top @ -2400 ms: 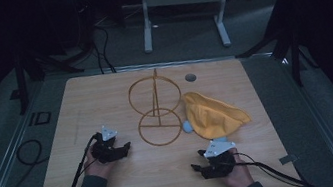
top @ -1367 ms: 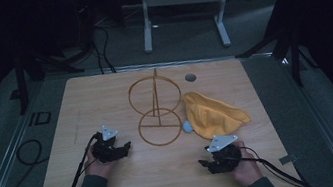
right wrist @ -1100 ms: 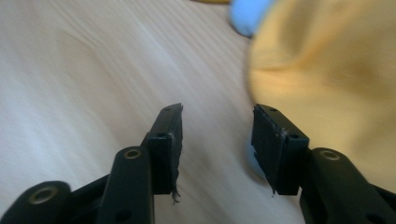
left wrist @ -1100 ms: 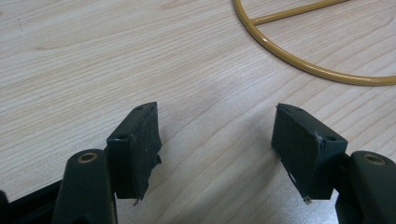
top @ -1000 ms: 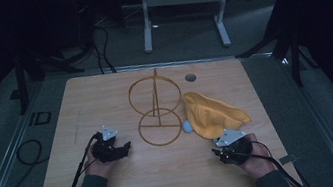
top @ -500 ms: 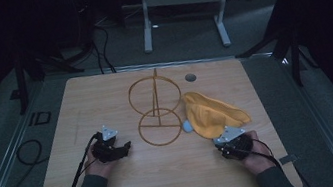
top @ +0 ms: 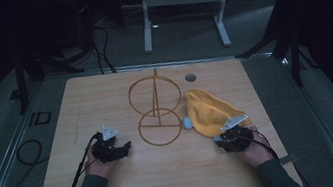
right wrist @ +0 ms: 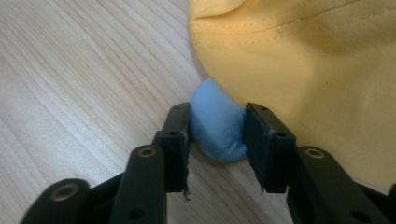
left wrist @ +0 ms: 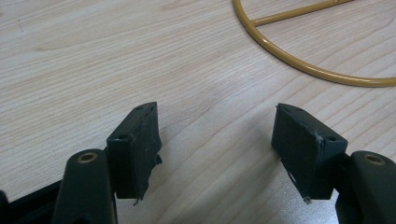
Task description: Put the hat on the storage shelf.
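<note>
Yellow cap (top: 210,112) lies on the right part of the wooden table (top: 104,98), just beside the gold wire stand (top: 156,110), which has one ring upright and one ring flat on the wood. At the near edge of the cap we see a small light-blue piece (right wrist: 217,122) that comes out from under the yellow cloth.

Our right gripper (right wrist: 217,140) is at this near edge. Its jaws have just been closing, and the blue piece sits between them; both pads seem to touch its sides, so we read it as a grip on the blue piece. In the high view this gripper (top: 232,138) is at the front tip of the cap.

Our left gripper (left wrist: 217,149) rests low over bare wood with its jaws wide apart and nothing between them. The flat ring of the stand lies near, ahead of it.
</note>
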The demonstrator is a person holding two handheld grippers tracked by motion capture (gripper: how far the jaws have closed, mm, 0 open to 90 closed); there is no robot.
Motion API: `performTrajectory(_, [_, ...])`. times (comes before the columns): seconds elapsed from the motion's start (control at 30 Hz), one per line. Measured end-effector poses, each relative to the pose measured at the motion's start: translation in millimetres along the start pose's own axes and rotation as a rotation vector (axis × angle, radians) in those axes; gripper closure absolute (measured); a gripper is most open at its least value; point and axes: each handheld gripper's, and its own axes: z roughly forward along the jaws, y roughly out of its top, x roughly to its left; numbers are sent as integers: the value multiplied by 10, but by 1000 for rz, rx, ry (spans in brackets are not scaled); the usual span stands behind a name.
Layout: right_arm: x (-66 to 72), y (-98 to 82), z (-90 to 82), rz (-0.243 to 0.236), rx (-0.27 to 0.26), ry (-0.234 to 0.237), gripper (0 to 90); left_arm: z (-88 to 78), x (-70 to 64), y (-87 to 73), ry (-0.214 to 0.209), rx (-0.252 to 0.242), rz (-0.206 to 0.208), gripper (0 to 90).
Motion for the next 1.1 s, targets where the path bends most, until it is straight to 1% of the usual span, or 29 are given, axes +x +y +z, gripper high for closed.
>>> performTrajectory(0.1, [29,36,5,-18,18,-33,722,0,0,0,0,0,0,327])
performTrajectory(0.13, [45,46,8,-31,23,-52,748,0,1,0,0,1,1,327])
performTrajectory(0.17, [62,54,8,-44,22,-65,776,0,1,0,0,1,1,327])
performTrajectory(0.2, [76,62,3,-46,18,-73,796,-1,1,1,-1,1,-1,327])
performTrajectory(0.27, [94,72,-5,-56,11,-85,811,-1,1,1,-2,1,0,327])
performTrajectory(0.4, [107,85,-35,-67,1,-94,818,0,1,2,-2,0,-1,327])
performTrajectory(0.57, [103,125,-134,-80,-20,-97,818,0,0,2,-1,0,-1,327])
performTrajectory(0.87, [99,218,-264,-107,-46,-119,819,0,1,2,-1,1,0,327])
performTrajectory(1.1, [74,301,-384,-105,-78,-123,819,0,0,2,-2,1,-1,327])
